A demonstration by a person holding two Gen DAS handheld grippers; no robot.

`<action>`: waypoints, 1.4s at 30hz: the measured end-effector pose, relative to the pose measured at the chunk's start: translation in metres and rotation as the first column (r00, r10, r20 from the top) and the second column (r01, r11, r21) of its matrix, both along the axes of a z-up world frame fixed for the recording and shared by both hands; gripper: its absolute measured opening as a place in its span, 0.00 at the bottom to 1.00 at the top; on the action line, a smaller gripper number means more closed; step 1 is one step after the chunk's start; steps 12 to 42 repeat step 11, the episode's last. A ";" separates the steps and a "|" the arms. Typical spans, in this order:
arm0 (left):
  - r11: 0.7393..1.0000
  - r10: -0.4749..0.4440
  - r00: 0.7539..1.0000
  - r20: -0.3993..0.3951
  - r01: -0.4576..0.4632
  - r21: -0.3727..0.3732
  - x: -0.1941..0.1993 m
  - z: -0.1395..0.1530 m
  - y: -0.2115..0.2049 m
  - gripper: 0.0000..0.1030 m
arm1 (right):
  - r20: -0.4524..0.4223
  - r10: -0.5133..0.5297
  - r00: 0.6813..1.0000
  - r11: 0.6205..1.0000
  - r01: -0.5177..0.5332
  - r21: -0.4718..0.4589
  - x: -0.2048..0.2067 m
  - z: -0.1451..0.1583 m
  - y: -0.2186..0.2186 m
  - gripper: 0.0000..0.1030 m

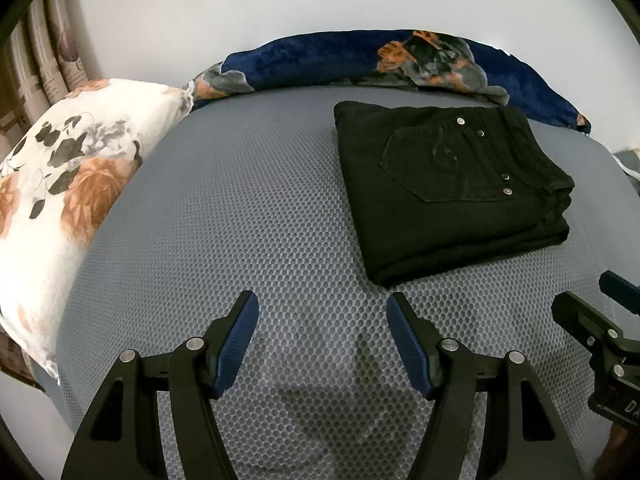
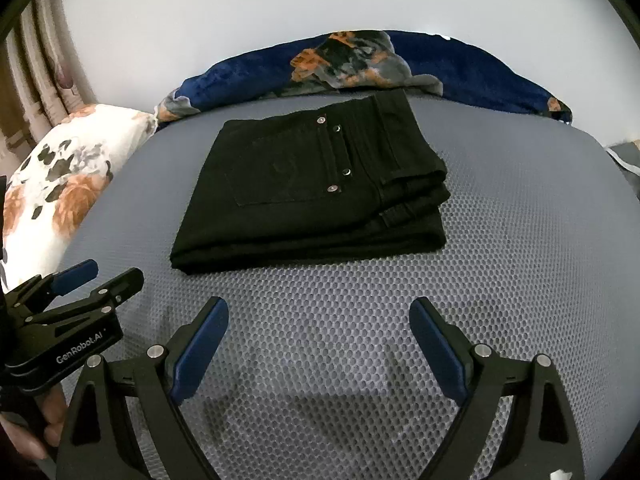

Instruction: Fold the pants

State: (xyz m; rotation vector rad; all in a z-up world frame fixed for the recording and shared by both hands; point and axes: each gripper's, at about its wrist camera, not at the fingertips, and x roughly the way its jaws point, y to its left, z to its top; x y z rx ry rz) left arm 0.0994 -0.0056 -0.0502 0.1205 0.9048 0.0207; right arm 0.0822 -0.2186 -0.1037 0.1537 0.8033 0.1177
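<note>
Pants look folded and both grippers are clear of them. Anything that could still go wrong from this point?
Two modest risks. The black pants lie in a thick stack whose layers bulge at the waistband end, so the top fold might spring open. The left hand-held gripper and right hand-held gripper hang open, empty, just short of the stack's near edge over the grey mesh cover; a forward nudge could skew it.

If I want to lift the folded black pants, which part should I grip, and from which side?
Probably the near folded edge of the pants, coming in low from the front: it is one closed, thick fold facing both open grippers, while the right side shows loose stacked layers.
</note>
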 end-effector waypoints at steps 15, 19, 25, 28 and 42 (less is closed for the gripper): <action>1.000 -0.011 1.000 -0.006 0.011 -0.003 0.001 -0.004 -0.001 0.65 | -0.002 0.003 1.000 1.000 -0.003 -0.006 -0.002 -0.001 0.002 0.88; 1.000 -0.011 1.000 -0.006 0.011 -0.003 0.001 -0.004 -0.001 0.65 | -0.002 0.003 1.000 1.000 -0.003 -0.006 -0.002 -0.001 0.002 0.88; 1.000 -0.011 1.000 -0.006 0.011 -0.003 0.001 -0.004 -0.001 0.65 | -0.002 0.003 1.000 1.000 -0.003 -0.006 -0.002 -0.001 0.002 0.88; 1.000 -0.011 1.000 -0.006 0.011 -0.003 0.001 -0.004 -0.001 0.65 | -0.002 0.003 1.000 1.000 -0.003 -0.006 -0.002 -0.001 0.002 0.88; 1.000 -0.011 1.000 -0.006 0.011 -0.003 0.001 -0.004 -0.001 0.65 | -0.002 0.003 1.000 1.000 -0.003 -0.006 -0.002 -0.001 0.002 0.88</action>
